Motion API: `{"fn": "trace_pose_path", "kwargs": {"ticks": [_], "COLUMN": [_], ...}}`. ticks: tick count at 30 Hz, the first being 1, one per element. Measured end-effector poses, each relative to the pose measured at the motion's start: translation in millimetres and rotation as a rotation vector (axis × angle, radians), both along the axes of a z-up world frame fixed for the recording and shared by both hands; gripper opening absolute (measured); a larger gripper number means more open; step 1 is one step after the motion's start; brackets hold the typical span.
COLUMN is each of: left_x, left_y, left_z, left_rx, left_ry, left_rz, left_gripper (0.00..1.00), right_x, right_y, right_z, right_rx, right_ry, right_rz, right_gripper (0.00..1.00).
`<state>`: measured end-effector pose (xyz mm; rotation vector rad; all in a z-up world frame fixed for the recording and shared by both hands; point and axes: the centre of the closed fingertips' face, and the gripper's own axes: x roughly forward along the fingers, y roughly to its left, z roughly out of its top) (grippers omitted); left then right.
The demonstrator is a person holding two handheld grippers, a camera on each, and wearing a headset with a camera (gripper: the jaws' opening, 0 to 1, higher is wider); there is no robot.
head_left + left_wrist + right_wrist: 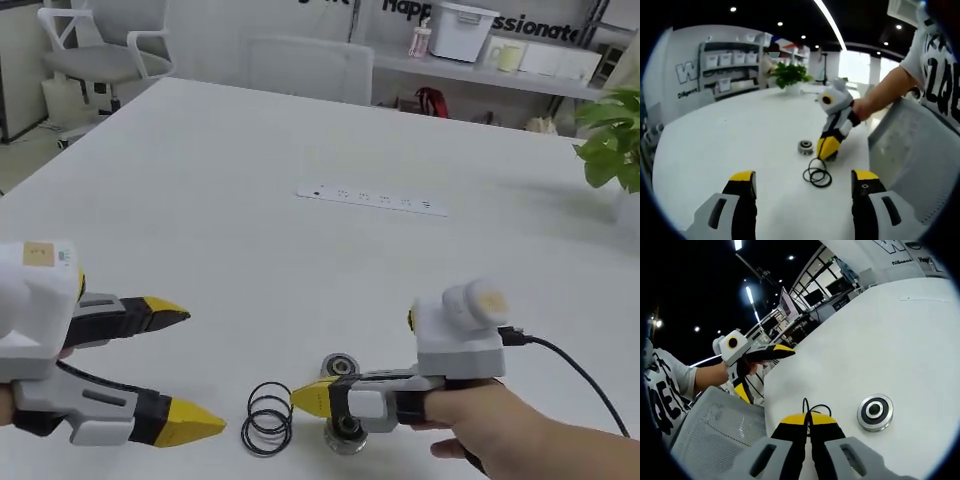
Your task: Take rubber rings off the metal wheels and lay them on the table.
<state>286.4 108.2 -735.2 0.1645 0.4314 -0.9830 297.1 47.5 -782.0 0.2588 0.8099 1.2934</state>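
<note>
Several thin black rubber rings (268,415) lie in a loose pile on the white table (300,150). My right gripper (303,398) is shut, its yellow tips at the pile's right edge with a ring strand pinched between them (807,405). One metal wheel (340,365) stands just behind this gripper; a second wheel (346,436) sits partly hidden under it. My left gripper (185,368) hovers open left of the pile with nothing between its jaws. The left gripper view has the rings (817,176), one wheel (805,146) and the right gripper (828,148) ahead.
A white power strip (372,200) lies mid-table. A potted plant (612,140) stands at the right edge. Grey office chairs (100,50) and shelves with boxes (462,30) line the far side. A mesh chair back (910,145) is close to the table's near edge.
</note>
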Motion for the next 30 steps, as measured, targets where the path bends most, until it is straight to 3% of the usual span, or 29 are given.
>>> {"fn": "trace_pose_path", "kwargs": {"ticks": [12, 16, 19, 22, 30], "left_x": [-6.3, -5.2, -5.8, -6.4, -7.8], "left_y": [2.7, 1.7, 0.4, -0.9, -7.2], "left_z": [-5.7, -4.2, -4.2, -3.7, 2.8], "left_rx": [0.013, 0.006, 0.008, 0.008, -0.001], "left_ry": [0.015, 0.013, 0.015, 0.015, 0.010], "left_rz": [0.002, 0.006, 0.000, -0.004, -0.020], "left_gripper": [0.79, 0.78, 0.78, 0.79, 0.79], "right_x": [2.5, 3.5, 3.8, 4.5, 7.6], "right_y": [3.0, 3.3, 2.6, 1.0, -4.6], "right_z": [-12.4, -12.7, -12.6, -10.4, 7.2], "right_rx": [-0.074, -0.100, -0.104, -0.107, -0.084], "right_ry": [-0.078, -0.138, -0.151, -0.173, -0.228], "right_rz": [0.017, 0.032, 0.041, 0.041, 0.023], "right_gripper": [0.00, 0.08, 0.09, 0.16, 0.31]}}
